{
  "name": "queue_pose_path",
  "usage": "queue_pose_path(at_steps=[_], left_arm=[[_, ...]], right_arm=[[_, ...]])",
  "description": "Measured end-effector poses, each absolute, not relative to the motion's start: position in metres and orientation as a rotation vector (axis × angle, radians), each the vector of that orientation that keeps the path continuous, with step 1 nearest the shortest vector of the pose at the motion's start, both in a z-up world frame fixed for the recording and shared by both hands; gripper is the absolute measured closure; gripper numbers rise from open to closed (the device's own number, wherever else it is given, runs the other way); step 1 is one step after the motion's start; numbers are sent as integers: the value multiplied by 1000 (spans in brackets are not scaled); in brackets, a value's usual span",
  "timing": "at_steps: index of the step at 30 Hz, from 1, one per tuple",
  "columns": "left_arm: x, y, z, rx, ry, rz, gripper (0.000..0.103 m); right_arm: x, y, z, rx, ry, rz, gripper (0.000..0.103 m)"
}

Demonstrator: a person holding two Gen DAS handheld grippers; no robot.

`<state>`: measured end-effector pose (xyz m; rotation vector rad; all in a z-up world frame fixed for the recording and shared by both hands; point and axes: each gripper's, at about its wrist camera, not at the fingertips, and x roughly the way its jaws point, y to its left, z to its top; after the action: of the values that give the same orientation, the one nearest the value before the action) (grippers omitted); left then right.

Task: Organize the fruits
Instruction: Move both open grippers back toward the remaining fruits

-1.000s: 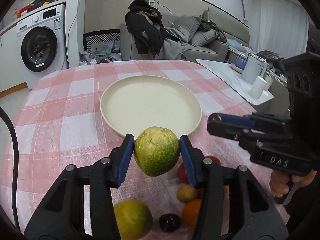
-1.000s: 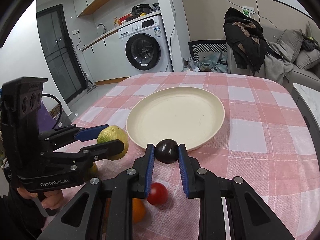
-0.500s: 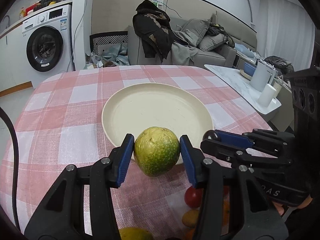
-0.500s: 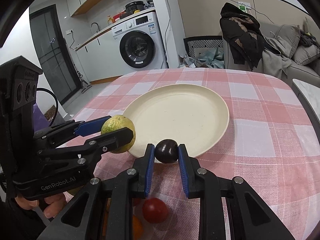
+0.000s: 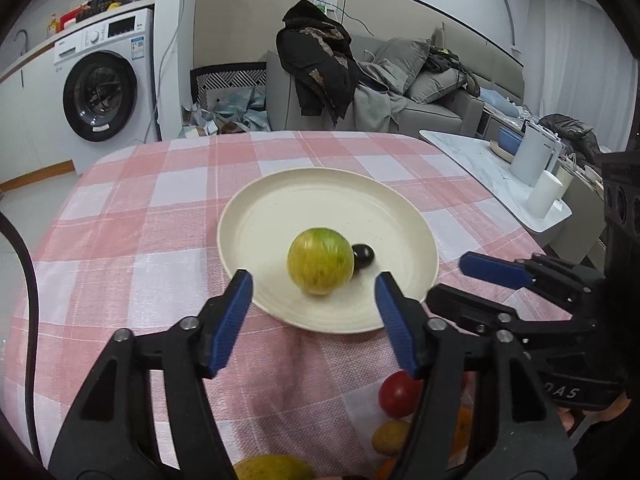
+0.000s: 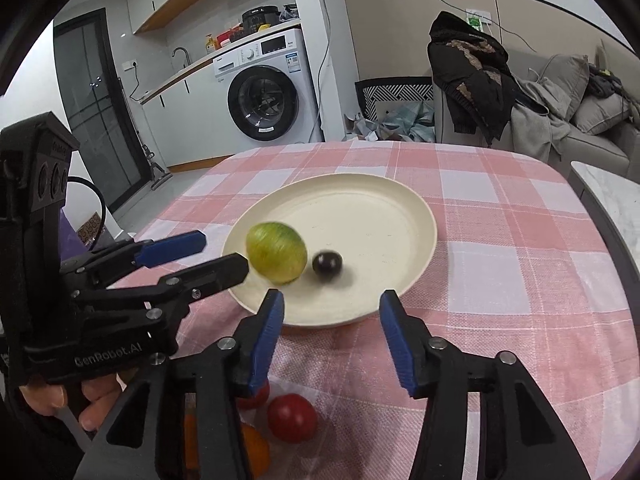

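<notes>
A cream plate (image 5: 280, 204) (image 6: 384, 208) lies mid-table on the pink checked cloth. A yellow-green fruit (image 5: 320, 261) (image 6: 277, 258) and a small dark fruit (image 5: 363, 256) (image 6: 327, 263) sit in its near part, both motion-blurred. My left gripper (image 5: 312, 304) (image 6: 188, 254) is open and empty just short of the green fruit. My right gripper (image 6: 331, 316) (image 5: 460, 280) is open and empty at the plate's near rim.
Loose fruits lie on the cloth near me: a red tomato (image 6: 292, 417) (image 5: 399, 394), an orange one (image 6: 254, 450), a small yellow one (image 5: 390, 436) and a large yellow-green one (image 5: 272, 468). A side table with white containers (image 5: 532, 160) stands right.
Both grippers moved forward over the plate and opened. The green fruit left my left gripper and the dark fruit left my right gripper; both now lie in the plate.
</notes>
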<state>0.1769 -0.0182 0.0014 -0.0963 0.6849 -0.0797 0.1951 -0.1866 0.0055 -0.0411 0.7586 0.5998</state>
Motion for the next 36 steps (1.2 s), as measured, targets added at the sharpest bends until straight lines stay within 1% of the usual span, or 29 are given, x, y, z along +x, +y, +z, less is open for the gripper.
queue_pose_path(at_steps=[1, 2, 3, 4, 5, 6, 8, 22, 36], left_arm=[[173, -17, 4, -91, 678, -73, 22], [168, -16, 7, -85, 665, -64, 18], [162, -15, 10, -76, 649, -57, 18], [157, -14, 12, -64, 642, -55, 15], [151, -14, 14, -54, 641, -50, 6], [145, -13, 16, -42, 637, -39, 1], [131, -12, 20, -23, 609, -22, 1], [56, 4, 37, -65, 566, 23, 1], [43, 4, 28, -72, 594, 38, 1]], right_arm=[[193, -189, 7, -44, 752, 600, 35], [190, -191, 8, -46, 745, 599, 24], [187, -195, 10, -46, 736, 598, 17], [185, -196, 11, -47, 729, 596, 14], [183, -199, 13, -49, 721, 592, 10], [181, -201, 14, -52, 721, 589, 5], [179, -203, 15, -51, 727, 586, 0], [153, -208, 23, -59, 735, 584, 0], [130, -196, 16, -122, 764, 617, 0]])
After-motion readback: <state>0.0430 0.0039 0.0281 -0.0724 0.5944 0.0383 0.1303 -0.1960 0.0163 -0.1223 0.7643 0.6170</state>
